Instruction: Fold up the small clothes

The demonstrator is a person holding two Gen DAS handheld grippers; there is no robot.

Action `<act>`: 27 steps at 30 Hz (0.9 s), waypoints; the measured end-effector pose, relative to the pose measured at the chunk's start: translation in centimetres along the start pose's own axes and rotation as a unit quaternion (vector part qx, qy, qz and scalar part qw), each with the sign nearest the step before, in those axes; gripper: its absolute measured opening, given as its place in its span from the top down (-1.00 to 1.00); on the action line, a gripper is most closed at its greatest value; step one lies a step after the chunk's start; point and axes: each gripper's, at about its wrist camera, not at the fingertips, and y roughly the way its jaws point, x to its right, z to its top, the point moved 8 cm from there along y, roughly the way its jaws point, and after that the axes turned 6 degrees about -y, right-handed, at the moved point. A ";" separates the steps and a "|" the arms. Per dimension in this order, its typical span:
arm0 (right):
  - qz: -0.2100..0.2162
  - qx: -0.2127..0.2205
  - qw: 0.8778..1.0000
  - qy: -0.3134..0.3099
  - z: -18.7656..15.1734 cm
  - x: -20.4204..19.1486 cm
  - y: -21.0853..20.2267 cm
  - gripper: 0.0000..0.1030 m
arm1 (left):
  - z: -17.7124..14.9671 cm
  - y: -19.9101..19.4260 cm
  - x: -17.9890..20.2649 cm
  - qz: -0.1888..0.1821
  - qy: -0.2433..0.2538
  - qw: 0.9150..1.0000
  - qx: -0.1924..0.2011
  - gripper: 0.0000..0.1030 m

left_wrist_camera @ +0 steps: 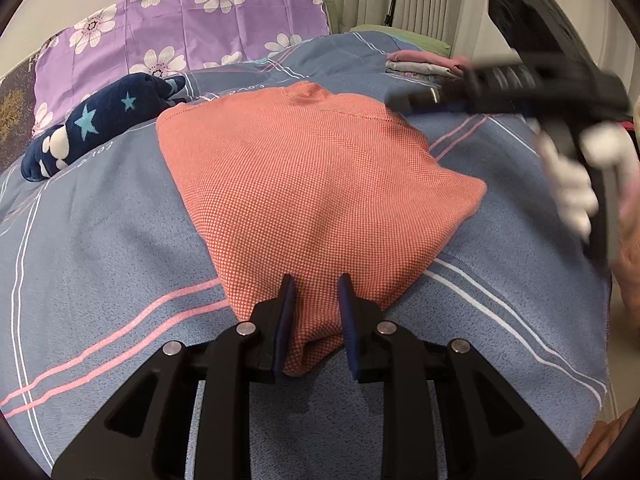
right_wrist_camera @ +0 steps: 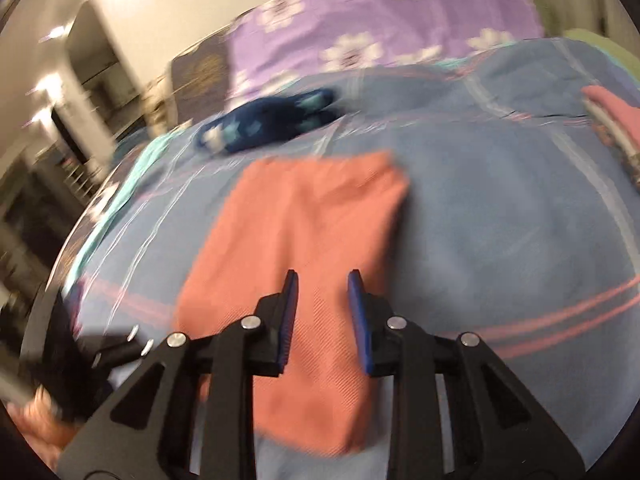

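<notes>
An orange knit garment [left_wrist_camera: 312,184] lies folded on the blue striped bedspread [left_wrist_camera: 100,260]. My left gripper [left_wrist_camera: 316,292] is at the garment's near corner, and the bunched cloth fills the gap between its blue pads. My right gripper [left_wrist_camera: 404,100] hangs blurred over the garment's far right edge, held by a white-gloved hand [left_wrist_camera: 572,184]. In the right wrist view the right gripper [right_wrist_camera: 322,280] stands over the orange garment [right_wrist_camera: 304,232] with its jaws apart and nothing gripped between them.
A navy star-patterned cloth [left_wrist_camera: 100,128] lies at the back left, in front of a purple flowered pillow [left_wrist_camera: 180,20]. A small pile of folded clothes [left_wrist_camera: 428,62] with a pink one on top sits at the back right. The bed's edge runs along the right.
</notes>
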 end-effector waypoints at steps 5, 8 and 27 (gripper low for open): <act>-0.068 -0.025 0.997 0.000 -4.1 1.5 1.7 0.81 | 0.0 -0.6 -0.1 0.011 0.003 1.000 0.004 0.53; -0.079 -0.022 0.996 0.019 -4.1 1.0 0.2 0.69 | 0.0 -1.3 -0.2 0.020 -0.006 1.000 0.005 0.53; -0.027 -0.004 0.999 0.032 -3.7 0.8 -3.0 -0.07 | 2.1 -2.5 -4.6 0.016 -0.075 0.997 0.010 0.06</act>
